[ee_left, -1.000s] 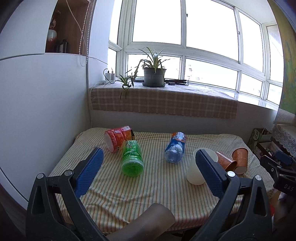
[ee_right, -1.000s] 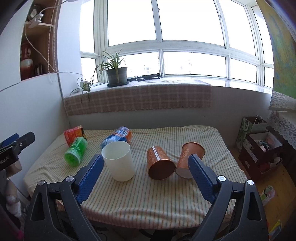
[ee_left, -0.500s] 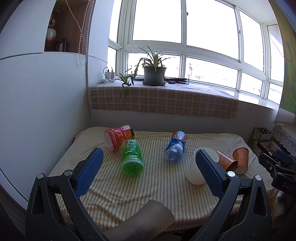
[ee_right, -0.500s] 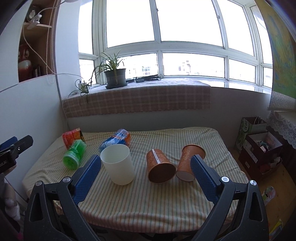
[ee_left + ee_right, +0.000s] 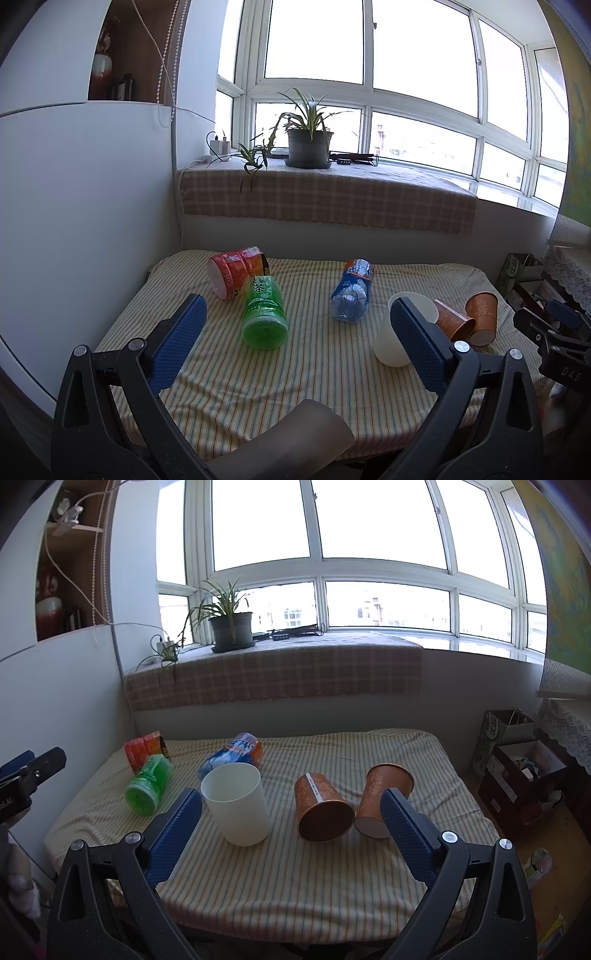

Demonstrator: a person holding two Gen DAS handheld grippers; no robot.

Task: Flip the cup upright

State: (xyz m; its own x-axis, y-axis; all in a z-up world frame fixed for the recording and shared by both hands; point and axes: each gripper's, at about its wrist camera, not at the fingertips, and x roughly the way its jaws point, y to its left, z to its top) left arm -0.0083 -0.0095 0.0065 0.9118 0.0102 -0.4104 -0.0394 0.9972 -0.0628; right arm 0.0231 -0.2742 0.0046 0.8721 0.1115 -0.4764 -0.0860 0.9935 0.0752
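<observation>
A white cup (image 5: 236,803) stands upright on the striped tablecloth (image 5: 295,878); it also shows in the left wrist view (image 5: 391,341), partly behind a finger. Two orange paper cups lie on their sides to its right, one (image 5: 323,816) with its mouth toward me, the other (image 5: 384,797) with its base toward me. In the left wrist view they (image 5: 480,317) lie at the far right. My right gripper (image 5: 291,834) is open and empty above the table's near edge, in front of the cups. My left gripper (image 5: 295,347) is open and empty over the table's left half.
A green bottle (image 5: 264,312), a red-orange container (image 5: 234,271) and a blue bottle (image 5: 352,291) lie on their sides on the table's left and middle. A white cabinet wall (image 5: 74,221) bounds the left. Boxes (image 5: 517,760) stand on the floor to the right. A potted plant (image 5: 308,147) sits on the sill.
Both grippers have drifted slightly; the view has barely shifted. Nothing on the table has moved.
</observation>
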